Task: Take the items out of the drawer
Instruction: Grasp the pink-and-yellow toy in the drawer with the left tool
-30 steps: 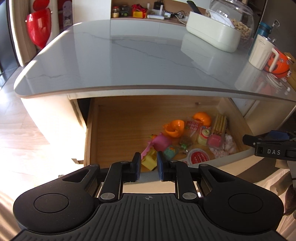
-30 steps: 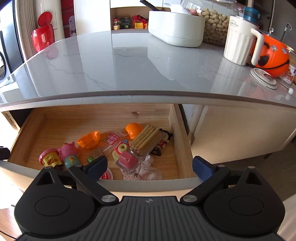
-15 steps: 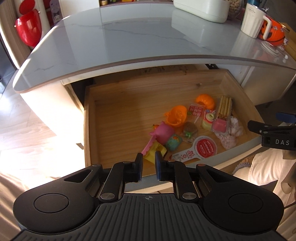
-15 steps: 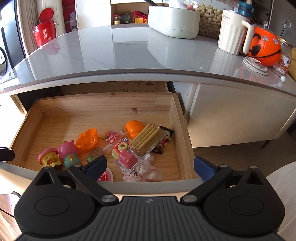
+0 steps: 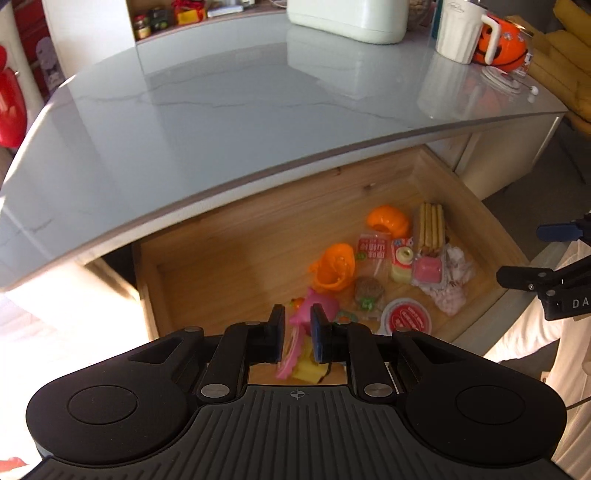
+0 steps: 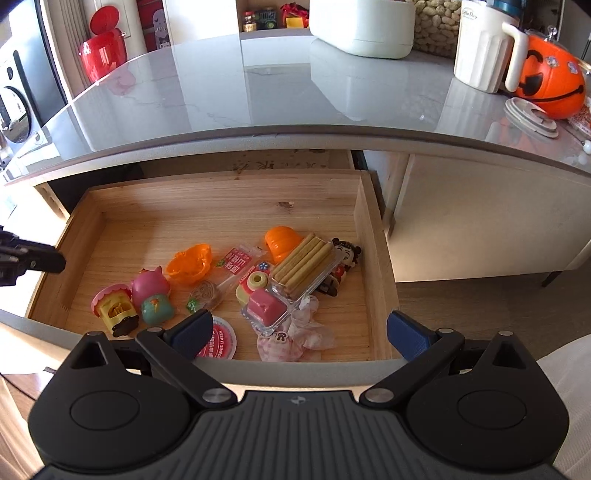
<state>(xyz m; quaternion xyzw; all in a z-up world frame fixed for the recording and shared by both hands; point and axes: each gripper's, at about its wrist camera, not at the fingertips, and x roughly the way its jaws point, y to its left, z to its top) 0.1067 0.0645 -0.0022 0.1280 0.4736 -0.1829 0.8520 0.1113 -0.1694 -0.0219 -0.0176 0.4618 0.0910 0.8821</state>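
Observation:
The wooden drawer (image 6: pixel 221 188) stands pulled out from under the grey countertop (image 6: pixel 258 96). In it lie an orange cup toy (image 6: pixel 189 264), a pink pig toy (image 6: pixel 151 286), a yellow and pink cupcake toy (image 6: pixel 112 308), a pack of biscuit sticks (image 6: pixel 303 264), a pink block in a clear tray (image 6: pixel 264 308) and a round red lid (image 6: pixel 219 341). My right gripper (image 6: pixel 299 328) hangs open over the drawer's front edge, with nothing between its fingers. My left gripper (image 5: pixel 297 317) is shut and holds nothing, above the pink pig toy (image 5: pixel 317 304) near the front left.
On the countertop stand a white box (image 6: pixel 362 29), a white jug (image 6: pixel 484 48) and an orange pumpkin bucket (image 6: pixel 550 85) at the back right. A red bin (image 6: pixel 103 55) is at the far left. A pale cabinet front (image 6: pixel 480 218) flanks the drawer's right.
The drawer has come further out from under the countertop, showing its back wall. The left view has rolled and shifted, with the left jaws slightly narrower. The right gripper stays open.

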